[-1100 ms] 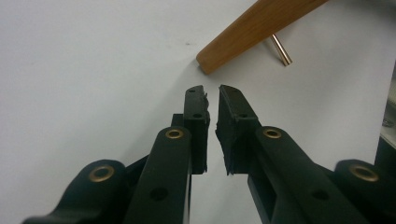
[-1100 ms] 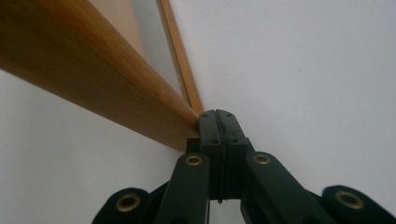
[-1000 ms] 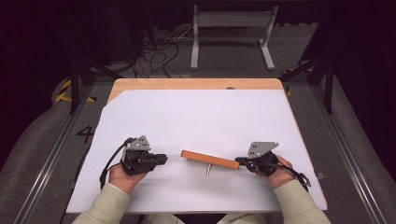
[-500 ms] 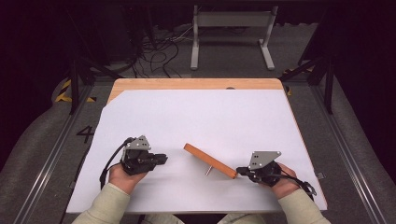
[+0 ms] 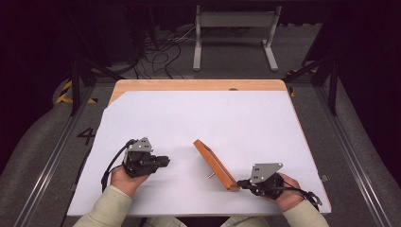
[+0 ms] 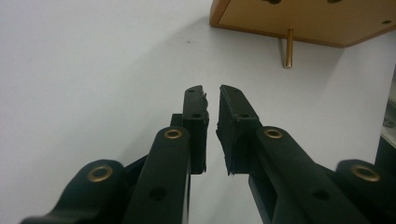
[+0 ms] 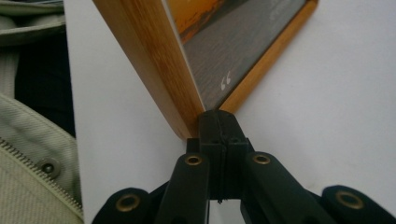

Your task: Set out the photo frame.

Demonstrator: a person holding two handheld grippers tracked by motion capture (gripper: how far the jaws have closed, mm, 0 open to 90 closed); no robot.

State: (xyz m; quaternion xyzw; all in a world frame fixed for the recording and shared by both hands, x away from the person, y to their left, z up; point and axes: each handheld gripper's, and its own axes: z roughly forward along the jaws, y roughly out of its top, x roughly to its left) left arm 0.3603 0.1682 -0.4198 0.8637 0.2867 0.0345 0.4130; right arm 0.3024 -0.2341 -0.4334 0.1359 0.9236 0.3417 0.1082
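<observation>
R jaws clamped on wooden frame (image 5: 215, 164) corner, picture cut off.

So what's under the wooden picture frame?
The wooden picture frame stands tilted on the white table, propped by a small peg behind it. White tabletop shows beneath its back. The right hand-held gripper pinches its corner. Its bottom edge's contact is hidden.

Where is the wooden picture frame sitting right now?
In the high view, the wooden picture frame stands near the table's front edge, right of centre, its near corner at the right claw.
</observation>
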